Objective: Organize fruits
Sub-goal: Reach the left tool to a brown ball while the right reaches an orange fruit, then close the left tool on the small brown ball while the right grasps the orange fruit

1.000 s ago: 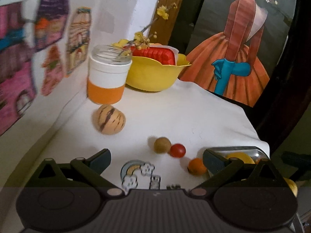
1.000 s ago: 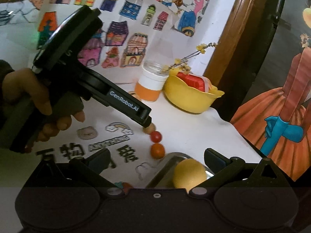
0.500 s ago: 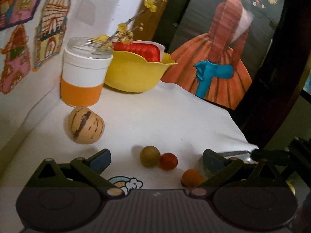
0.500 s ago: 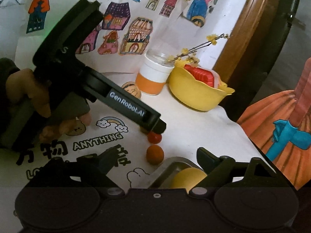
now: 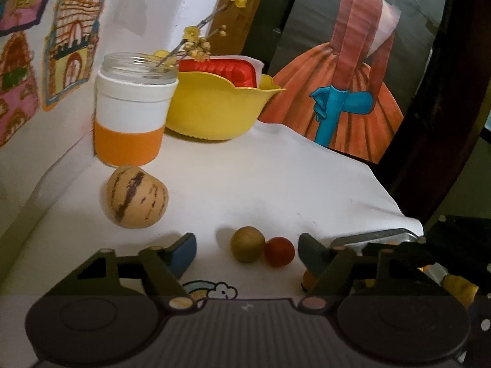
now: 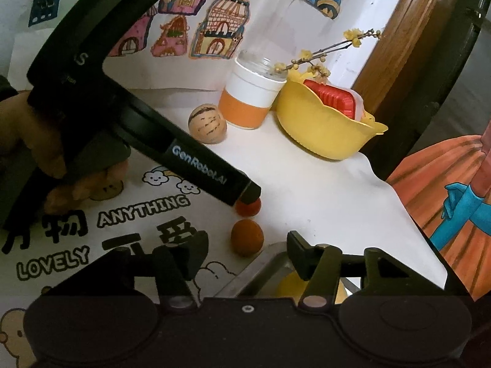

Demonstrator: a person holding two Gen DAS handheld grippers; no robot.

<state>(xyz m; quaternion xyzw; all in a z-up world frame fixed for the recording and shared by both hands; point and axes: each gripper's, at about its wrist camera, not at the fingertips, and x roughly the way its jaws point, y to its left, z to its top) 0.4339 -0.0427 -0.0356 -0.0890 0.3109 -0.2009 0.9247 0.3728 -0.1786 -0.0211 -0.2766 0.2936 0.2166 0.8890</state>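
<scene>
1. Left gripper [image 5: 247, 247] spread wide, low over the table [image 5: 276, 184]; brown ball [image 5: 247, 244] and red tomato [image 5: 279, 251] touching between its fingers.
2. Right gripper [image 6: 245, 253] spread, empty; orange fruit [image 6: 247, 237] at 12 o'clock; tray [image 6: 260, 273] with yellow fruit [image 6: 290, 285] at 5 o'clock.

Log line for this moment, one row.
left gripper: open, fingers flank olive fruit | right gripper: open, over tray | held: nothing

Tan melon [image 5: 137, 197] with dark purple stripes; olive-brown fruit [image 5: 247, 244]; red tomato [image 5: 279, 251]; orange fruit [image 6: 247, 237]; yellow bowl [image 5: 214, 107]; white-and-orange jar [image 5: 132, 116].
</scene>
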